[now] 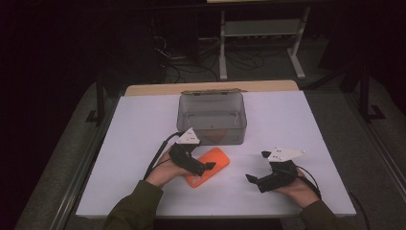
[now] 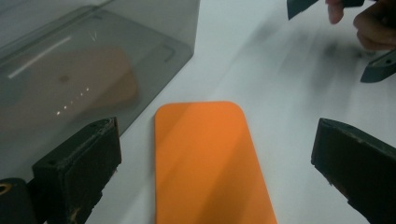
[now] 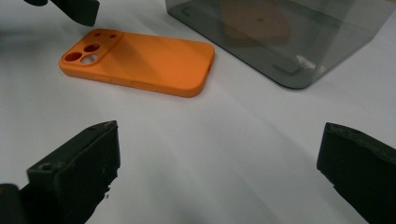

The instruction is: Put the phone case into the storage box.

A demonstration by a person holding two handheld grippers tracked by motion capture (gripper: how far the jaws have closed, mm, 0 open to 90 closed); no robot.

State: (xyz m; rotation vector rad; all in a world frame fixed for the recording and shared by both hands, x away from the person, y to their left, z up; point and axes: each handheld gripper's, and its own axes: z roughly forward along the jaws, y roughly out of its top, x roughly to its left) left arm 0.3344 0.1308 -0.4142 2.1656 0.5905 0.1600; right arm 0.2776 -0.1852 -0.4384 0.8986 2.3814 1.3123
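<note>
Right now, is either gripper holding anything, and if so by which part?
Nothing is held. The left gripper is open over the orange phone case; the right gripper is open above bare table.

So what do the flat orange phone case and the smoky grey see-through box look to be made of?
The flat orange phone case looks like matte silicone or soft plastic: even colour, dull sheen, rounded moulded edges and camera cut-outs. The smoky grey see-through box looks like rigid tinted plastic, likely acrylic: glossy walls catch light spots and an orange shape shows through.

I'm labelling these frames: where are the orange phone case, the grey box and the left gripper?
orange phone case [image 3: 140, 63]: right gripper view, middle of its back.
grey box [image 1: 212, 128]: high view, front wall.
left gripper [image 1: 207, 168]: high view, between its open jaws.
</note>
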